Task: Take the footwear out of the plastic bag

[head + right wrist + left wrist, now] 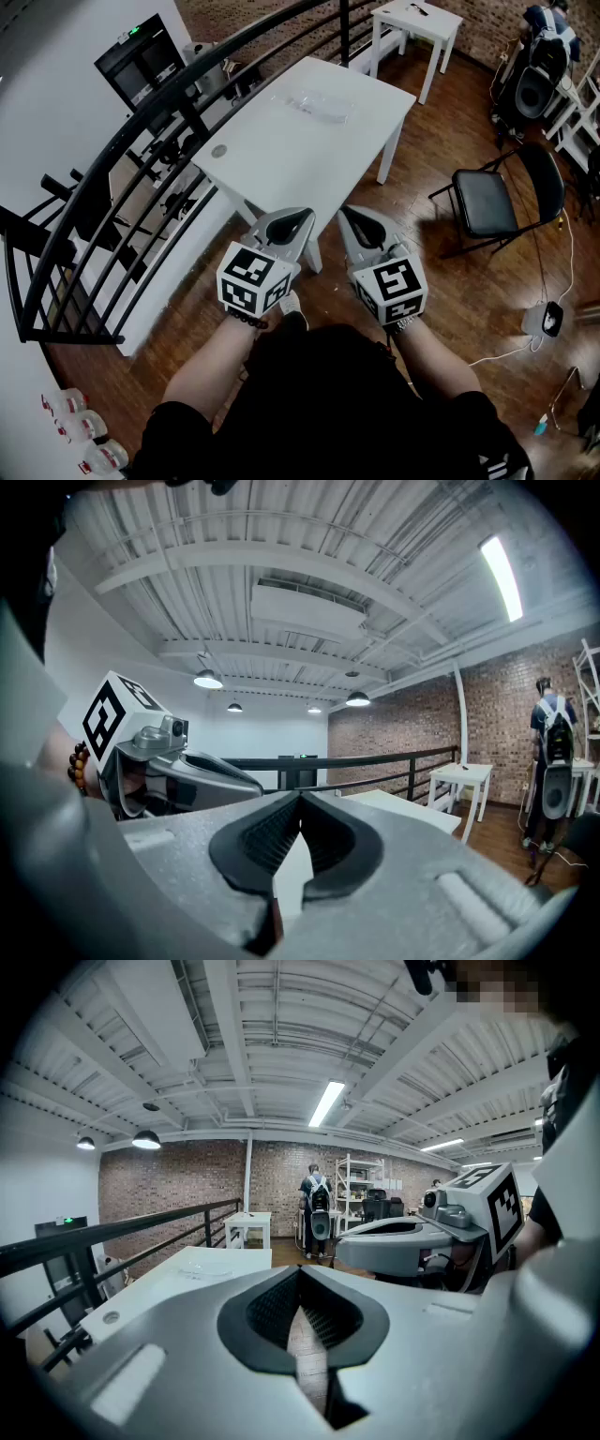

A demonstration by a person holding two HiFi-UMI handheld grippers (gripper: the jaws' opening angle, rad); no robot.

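The person stands at the near end of a long white desk point(281, 159) and holds both tools low in front of the body, side by side and apart from each other, both short of the desk's near edge and above the wooden floor point(450, 281). The left hand-held gripper point(302, 217) has its jaws pressed together with nothing between them; its own view shows the ribbed pads meeting along one line, with only floor and desk beyond. The right hand-held gripper point(347, 213) is likewise closed and empty, its pads meeting tip to tip. Each carries its marker cube at the back, close to the wrist. The plastic bag point(319, 105) lies flat on the far half of the desk, well away from both tools and touched by neither; it is clear and crumpled, and what is inside it is too faint to tell. A small round disc point(218, 150) sits near the desk's left edge, closer to the person. A black railing point(141, 141) curves along the desk's left side. A second, smaller white table point(417, 19) stands beyond the far end. A black folding chair point(497, 197) stands on the floor to the right of the desk, well apart from it.
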